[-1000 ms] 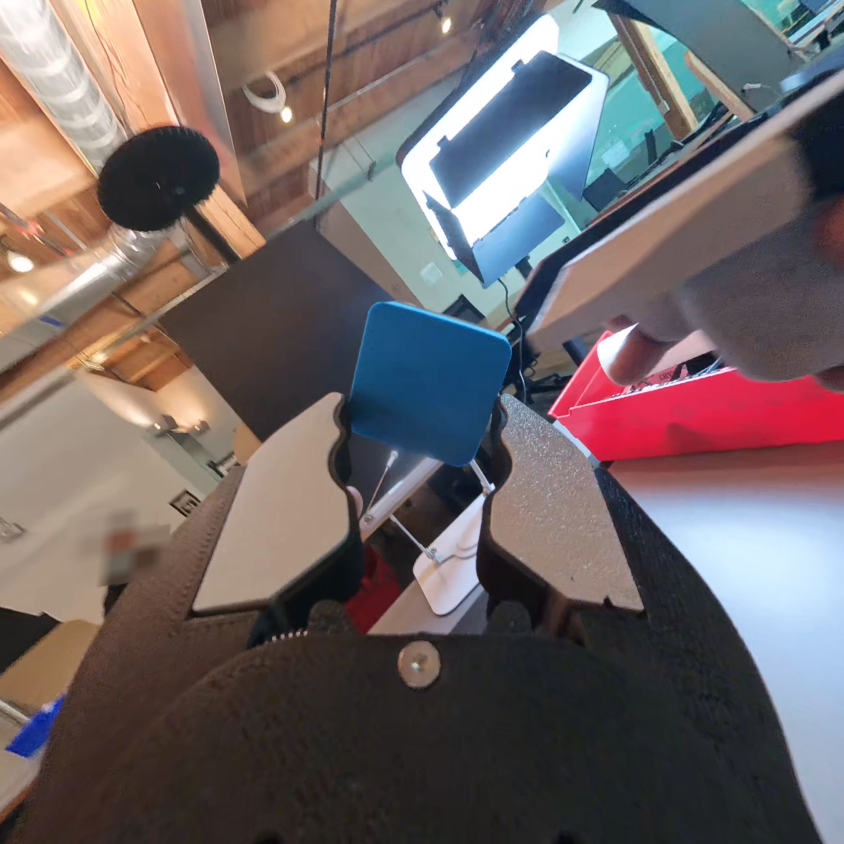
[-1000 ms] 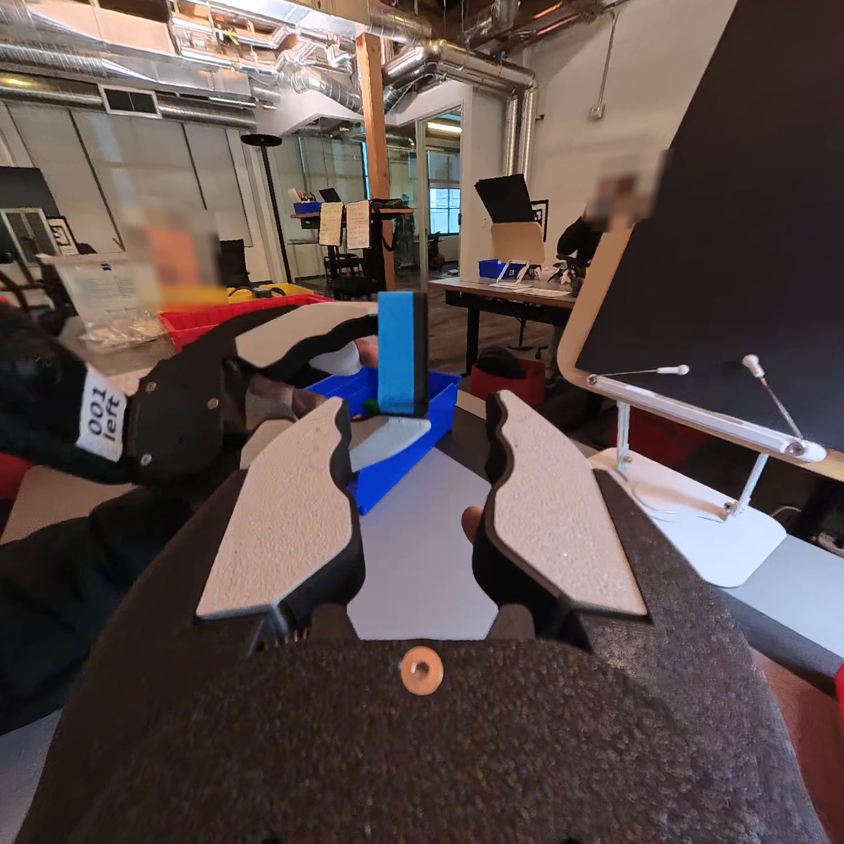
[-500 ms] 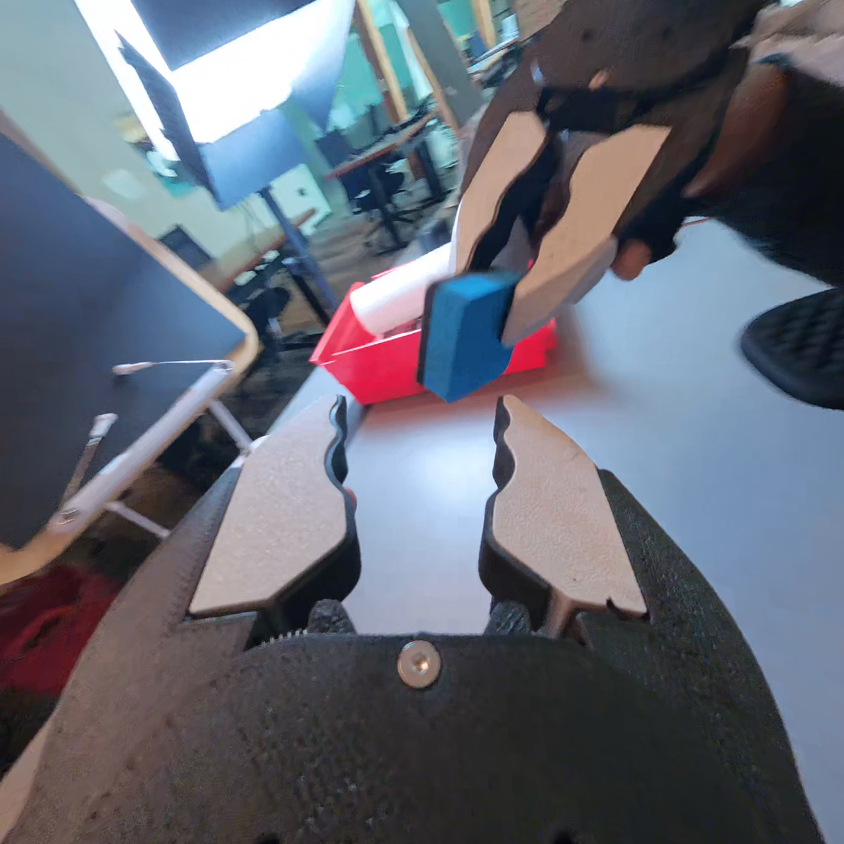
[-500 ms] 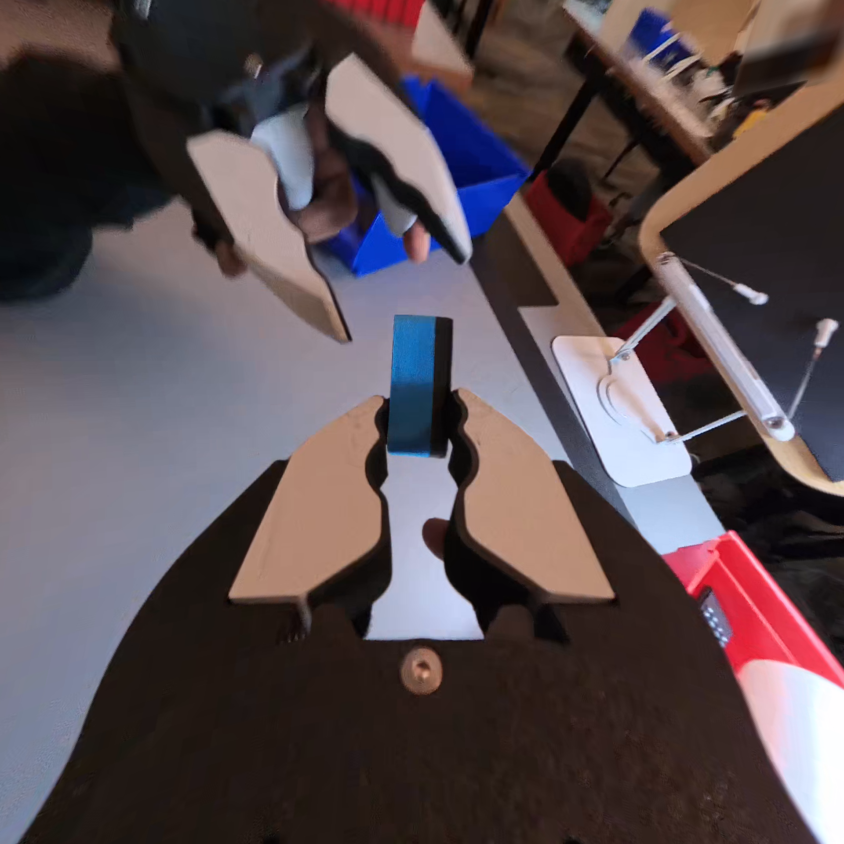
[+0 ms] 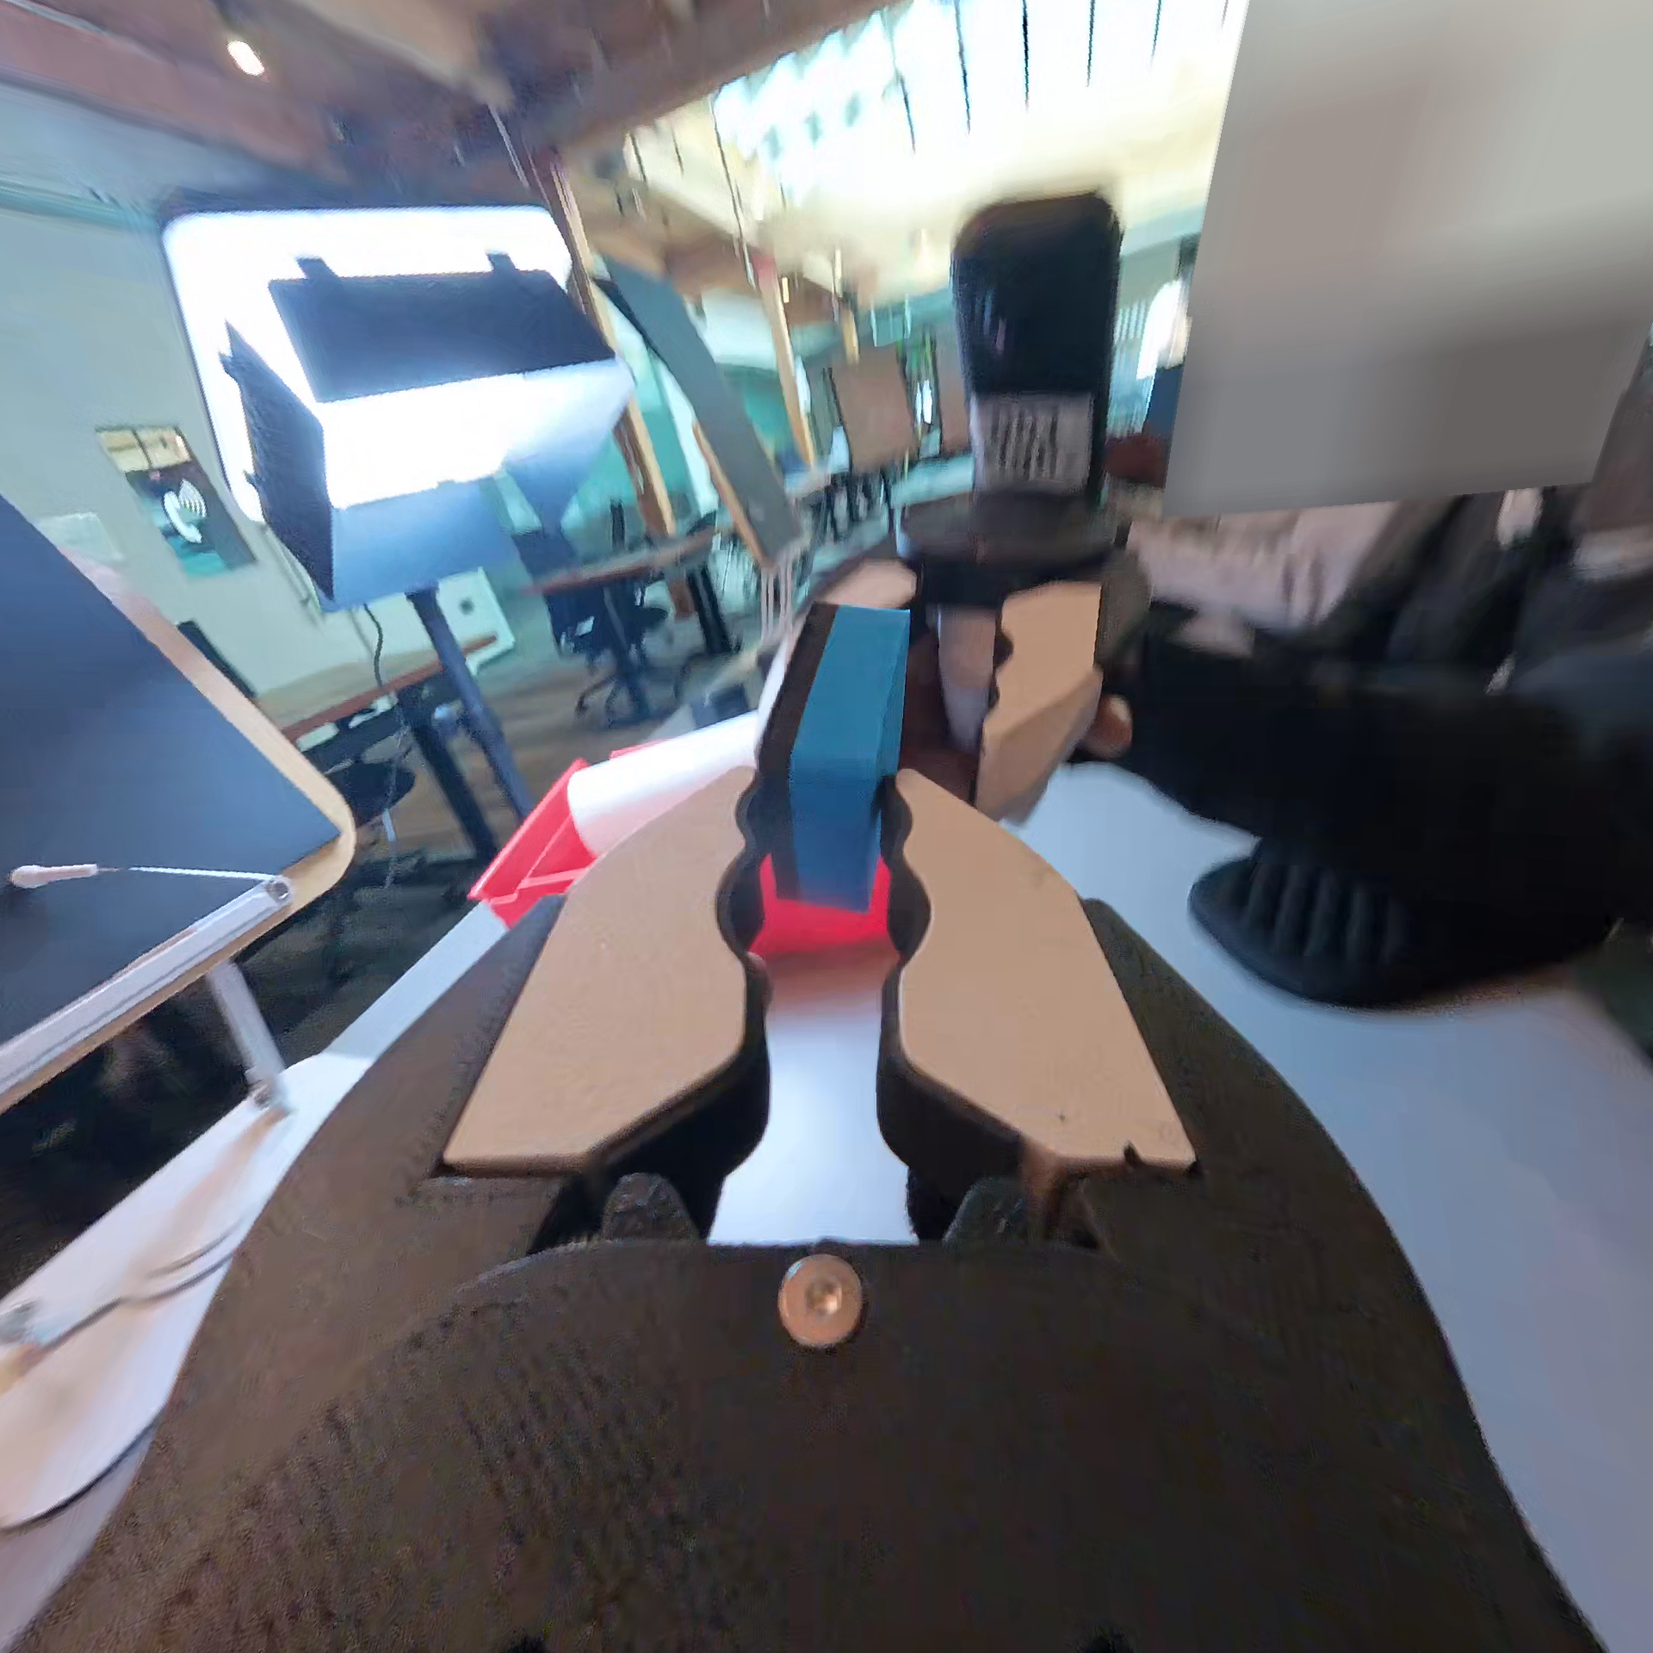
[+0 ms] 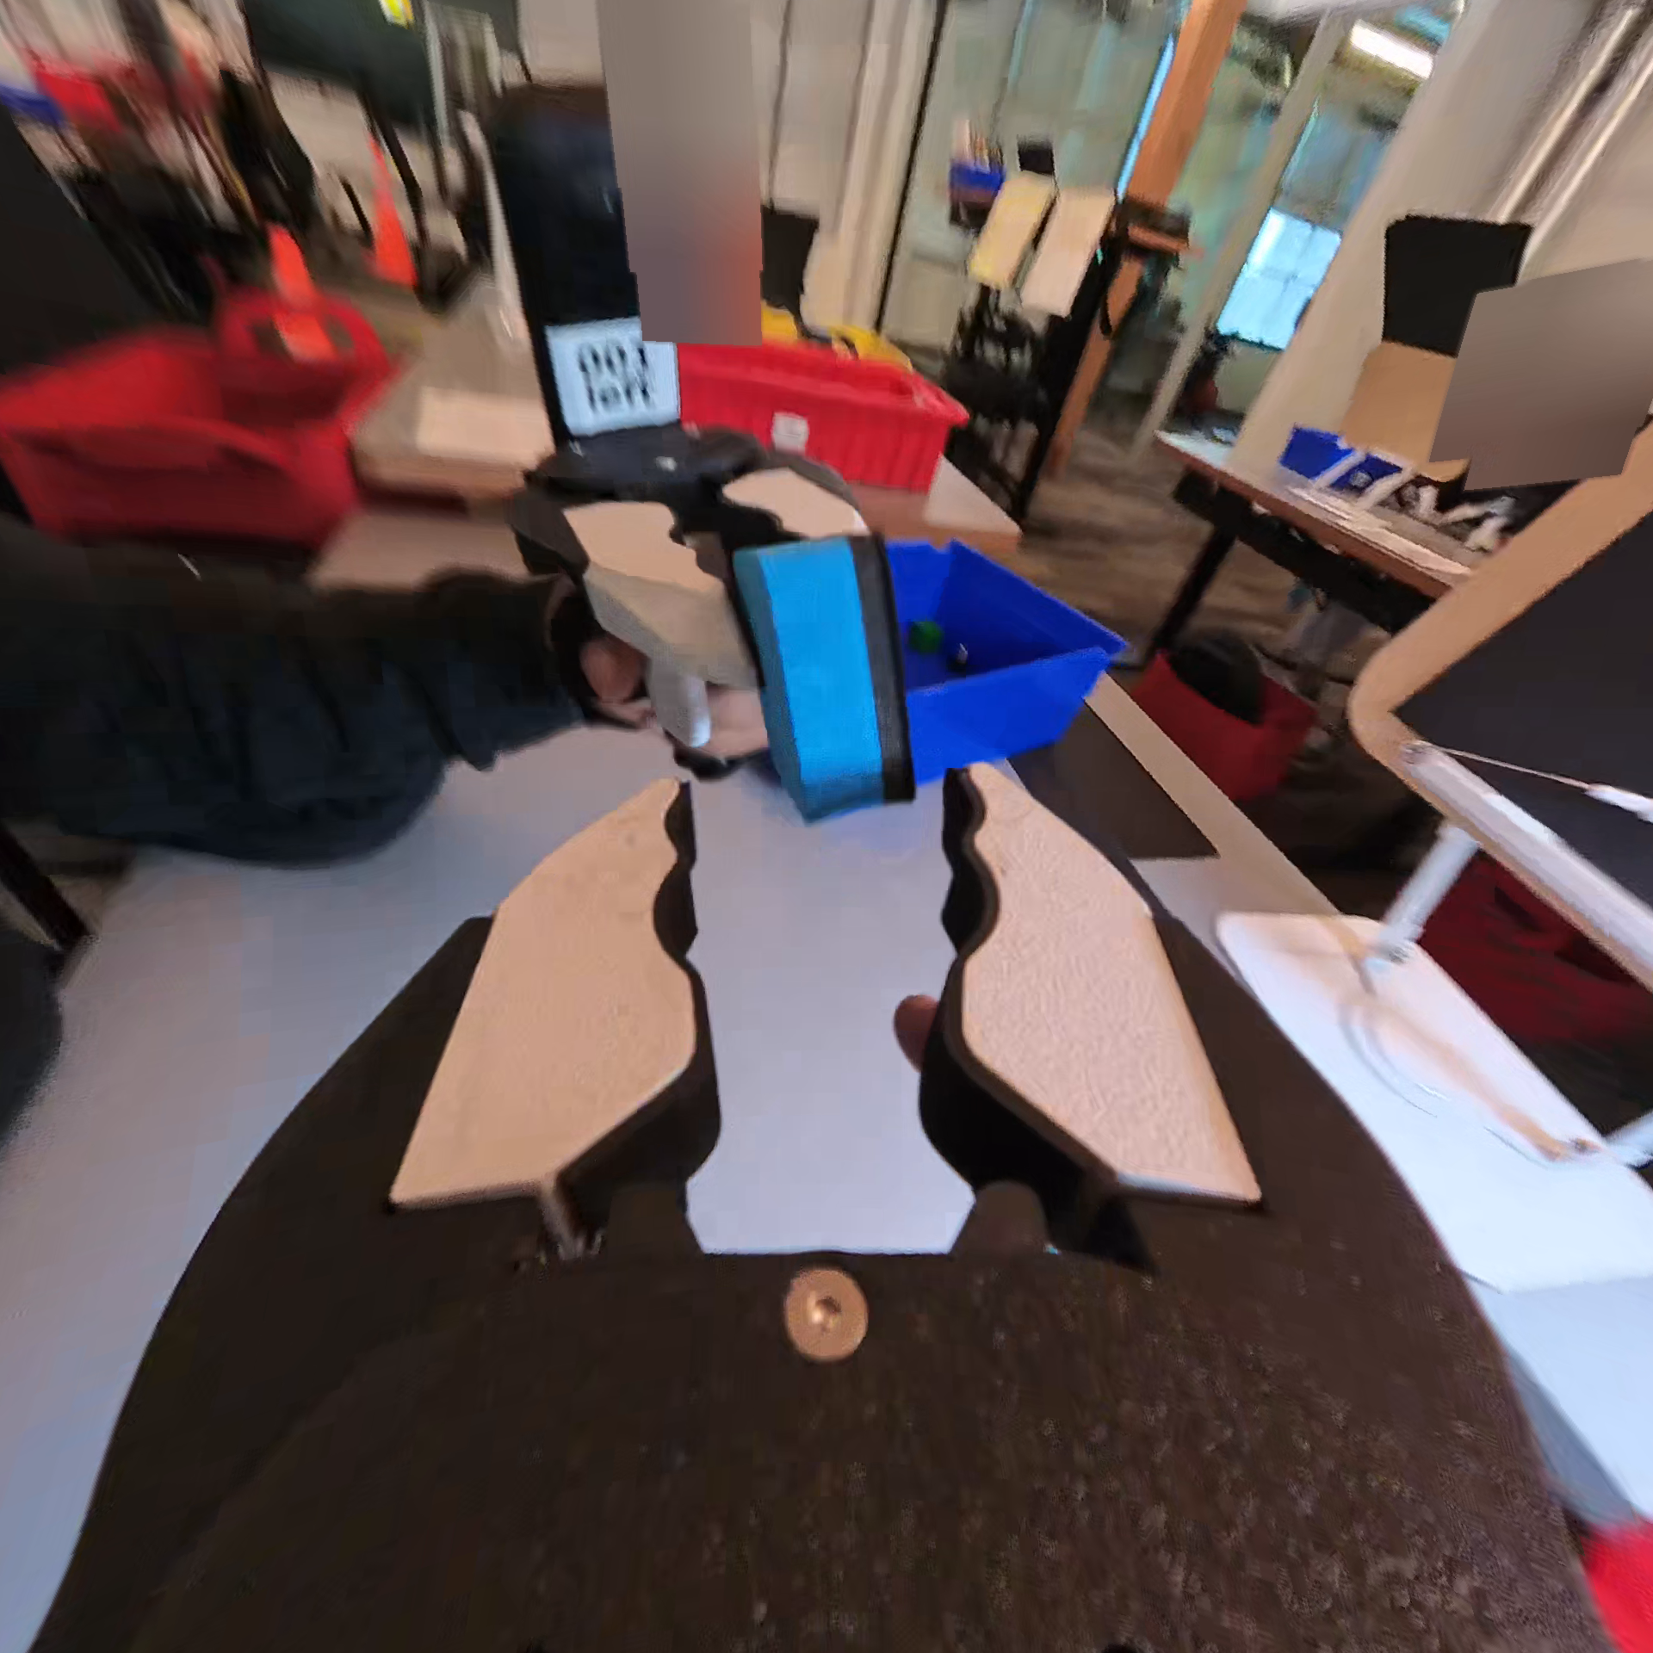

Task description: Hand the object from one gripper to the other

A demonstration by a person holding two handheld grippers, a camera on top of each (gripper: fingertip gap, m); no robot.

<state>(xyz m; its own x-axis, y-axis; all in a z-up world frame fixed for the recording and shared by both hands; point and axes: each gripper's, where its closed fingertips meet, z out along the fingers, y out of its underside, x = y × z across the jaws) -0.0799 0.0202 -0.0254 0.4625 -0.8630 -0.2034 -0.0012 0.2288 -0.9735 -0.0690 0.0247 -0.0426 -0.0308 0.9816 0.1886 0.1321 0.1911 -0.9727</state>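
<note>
Since 0.5 s ago, block's back w/ your left claw (image 5: 818,836), clamped on blue foam block (image 6: 827,680); right claw (image 6: 818,805) spread, empty, just below block.

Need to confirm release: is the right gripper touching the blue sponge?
Apart. The right wrist view shows the right gripper open, the blue sponge just beyond its fingers.

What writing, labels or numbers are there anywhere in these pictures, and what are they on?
White label on left hand-held gripper: blurred, not quoted.
Grey label on right hand-held gripper: blurred, unreadable.
Hanging papers: too small.
Wall poster: too small.
</note>
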